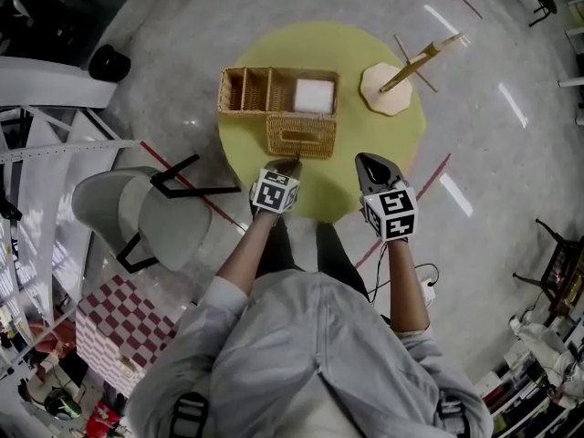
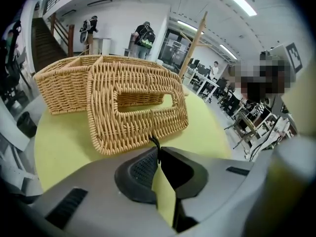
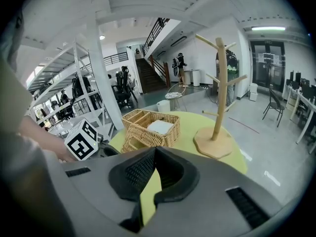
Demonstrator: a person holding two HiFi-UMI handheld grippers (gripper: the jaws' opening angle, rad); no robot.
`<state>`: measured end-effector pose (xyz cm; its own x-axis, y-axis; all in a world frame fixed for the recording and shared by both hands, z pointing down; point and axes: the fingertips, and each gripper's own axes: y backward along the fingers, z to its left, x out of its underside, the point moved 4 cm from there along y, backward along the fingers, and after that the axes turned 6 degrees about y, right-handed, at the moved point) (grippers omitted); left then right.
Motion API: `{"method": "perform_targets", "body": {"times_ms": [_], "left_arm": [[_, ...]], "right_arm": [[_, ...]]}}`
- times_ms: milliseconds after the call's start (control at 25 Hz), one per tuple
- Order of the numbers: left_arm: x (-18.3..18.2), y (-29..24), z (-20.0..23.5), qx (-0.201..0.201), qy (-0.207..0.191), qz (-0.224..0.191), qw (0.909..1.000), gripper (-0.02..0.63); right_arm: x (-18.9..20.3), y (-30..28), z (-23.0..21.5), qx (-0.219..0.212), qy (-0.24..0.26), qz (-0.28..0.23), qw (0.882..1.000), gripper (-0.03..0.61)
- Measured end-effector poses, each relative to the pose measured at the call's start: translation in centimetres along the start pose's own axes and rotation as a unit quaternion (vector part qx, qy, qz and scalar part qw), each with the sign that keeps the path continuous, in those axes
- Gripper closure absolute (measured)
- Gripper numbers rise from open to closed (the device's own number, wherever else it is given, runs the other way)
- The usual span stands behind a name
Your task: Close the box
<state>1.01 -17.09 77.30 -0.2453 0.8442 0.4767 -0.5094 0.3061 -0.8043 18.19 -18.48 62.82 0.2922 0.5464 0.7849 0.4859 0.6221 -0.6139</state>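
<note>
A wicker box (image 1: 260,91) with compartments stands on the round yellow table (image 1: 301,39), a white pad (image 1: 315,95) in its right compartment. Its slotted wicker lid (image 1: 301,137) hangs open over the box's front side, resting on the table. In the left gripper view the lid (image 2: 133,110) lies just beyond the jaws, and a small black tab (image 2: 154,142) at its near edge is pinched between them. My left gripper (image 1: 285,167) is shut on that tab. My right gripper (image 1: 372,164) hovers at the table's near right edge, shut and empty, apart from the box (image 3: 148,127).
A wooden peg stand (image 1: 392,88) sits on the table to the right of the box. A grey chair (image 1: 137,213) stands left of the table. Floor surrounds the table; shelving and a checkered item (image 1: 114,327) are at the left.
</note>
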Motion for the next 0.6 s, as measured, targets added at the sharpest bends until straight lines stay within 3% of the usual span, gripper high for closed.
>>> {"method": "perform_targets", "body": {"times_ms": [240,600], "left_arm": [[-2.0,2.8,0.3,0.01,0.032,-0.042,0.9985,0.569],[-6.0,8.6,-2.0,0.033,0.018,-0.085,0.9957,0.569]], "right_arm": [[-1.6,0.2,0.0,0.009,0.002,-0.014,1.0,0.563],[-4.3,1.9,0.4,0.03,0.007,-0.044,0.999,0.563]]}}
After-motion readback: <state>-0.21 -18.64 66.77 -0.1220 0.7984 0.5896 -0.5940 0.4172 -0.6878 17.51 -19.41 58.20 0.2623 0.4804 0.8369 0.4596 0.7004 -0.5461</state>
